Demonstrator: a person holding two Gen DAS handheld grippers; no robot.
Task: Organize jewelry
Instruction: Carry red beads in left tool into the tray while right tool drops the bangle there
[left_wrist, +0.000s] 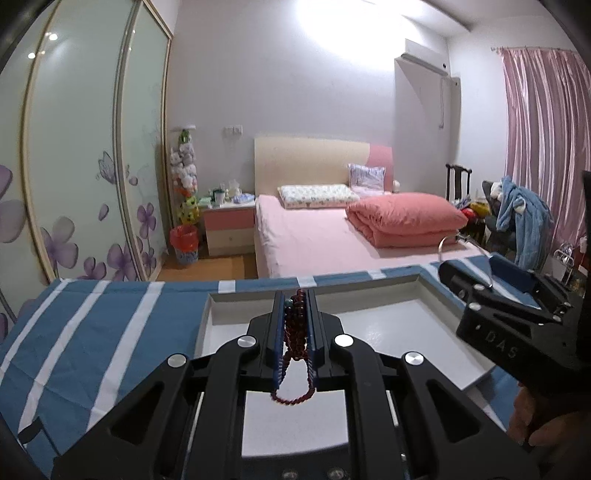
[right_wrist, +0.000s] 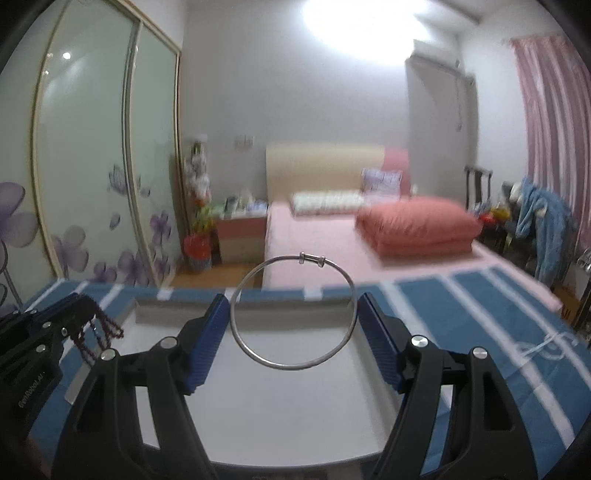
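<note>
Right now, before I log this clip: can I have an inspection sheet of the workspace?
Surface: blue cloth with white stripes on the table.
Job's things: shallow white rectangular tray; dark red beaded bracelet; thin silver metal bangle.
Clutter: nothing seen.
Grippers: left gripper shut on the beads; right gripper clamping the bangle across its width.
Cables: nothing seen.
Surroundings: pink bed, flowered wardrobe doors, pink curtain.

Room was lit by one ceiling light (left_wrist: 347, 33) ahead of the grippers, blown out to white glare. Left wrist view was pretty sharp; right wrist view had smeared motion blur. Fisheye bent the wardrobe doors (left_wrist: 85, 147), with dark vignette corners.
</note>
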